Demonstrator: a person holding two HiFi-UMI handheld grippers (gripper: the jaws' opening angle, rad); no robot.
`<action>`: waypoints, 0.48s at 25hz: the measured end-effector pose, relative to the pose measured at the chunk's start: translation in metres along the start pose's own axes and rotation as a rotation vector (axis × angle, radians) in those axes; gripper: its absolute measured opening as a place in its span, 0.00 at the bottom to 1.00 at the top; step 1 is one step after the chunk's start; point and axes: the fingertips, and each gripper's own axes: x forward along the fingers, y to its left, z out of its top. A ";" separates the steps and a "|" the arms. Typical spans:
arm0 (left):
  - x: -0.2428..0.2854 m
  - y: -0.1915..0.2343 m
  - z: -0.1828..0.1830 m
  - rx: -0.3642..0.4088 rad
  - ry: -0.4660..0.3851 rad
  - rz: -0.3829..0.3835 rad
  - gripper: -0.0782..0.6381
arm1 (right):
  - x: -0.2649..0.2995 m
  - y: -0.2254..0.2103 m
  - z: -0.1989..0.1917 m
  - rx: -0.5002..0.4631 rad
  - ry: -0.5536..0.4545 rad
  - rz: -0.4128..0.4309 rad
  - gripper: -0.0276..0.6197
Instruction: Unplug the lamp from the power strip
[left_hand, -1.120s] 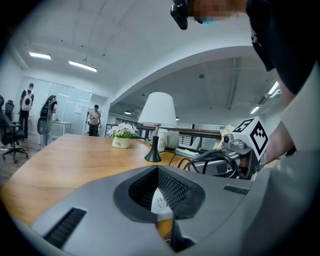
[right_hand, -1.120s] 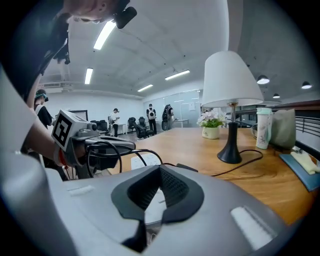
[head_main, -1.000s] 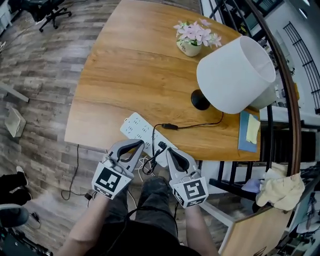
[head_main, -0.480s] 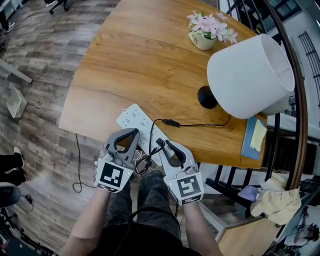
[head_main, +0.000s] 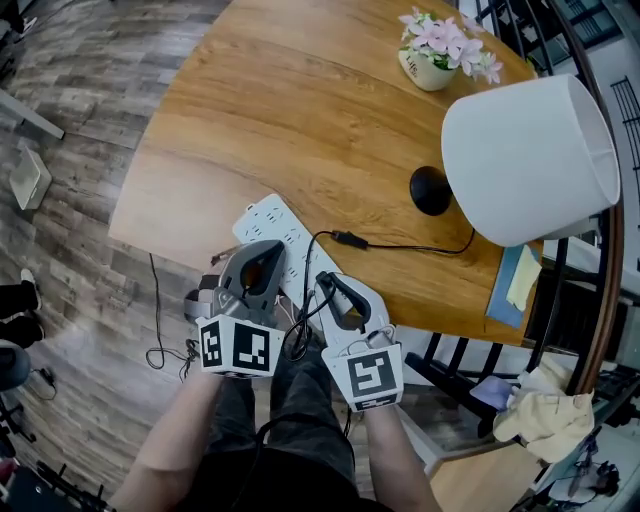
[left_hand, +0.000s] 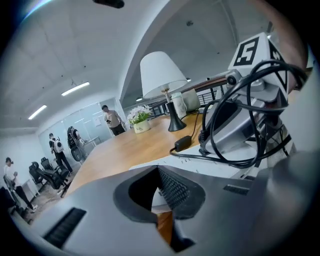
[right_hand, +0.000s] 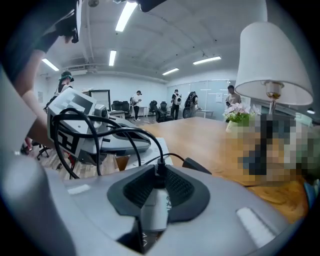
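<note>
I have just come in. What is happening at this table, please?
A person with a gripper in each hand is unplugging the lamp from the white power strip at the near edge of the wooden table. The right gripper has just opened its jaws and now has them against the sides of the lamp's plug, which seems not yet pulled out. The left gripper, jaws together, sits over the strip's near end, perhaps to steady it.
</note>
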 end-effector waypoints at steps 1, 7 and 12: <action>0.001 -0.001 0.000 0.024 0.010 0.003 0.10 | 0.000 0.001 0.000 -0.020 0.006 -0.004 0.16; 0.009 -0.007 0.008 0.020 -0.020 -0.027 0.10 | 0.000 0.007 -0.001 -0.166 0.007 -0.032 0.16; 0.011 -0.010 0.010 0.003 -0.033 -0.045 0.10 | 0.000 0.000 0.000 0.034 -0.005 0.042 0.15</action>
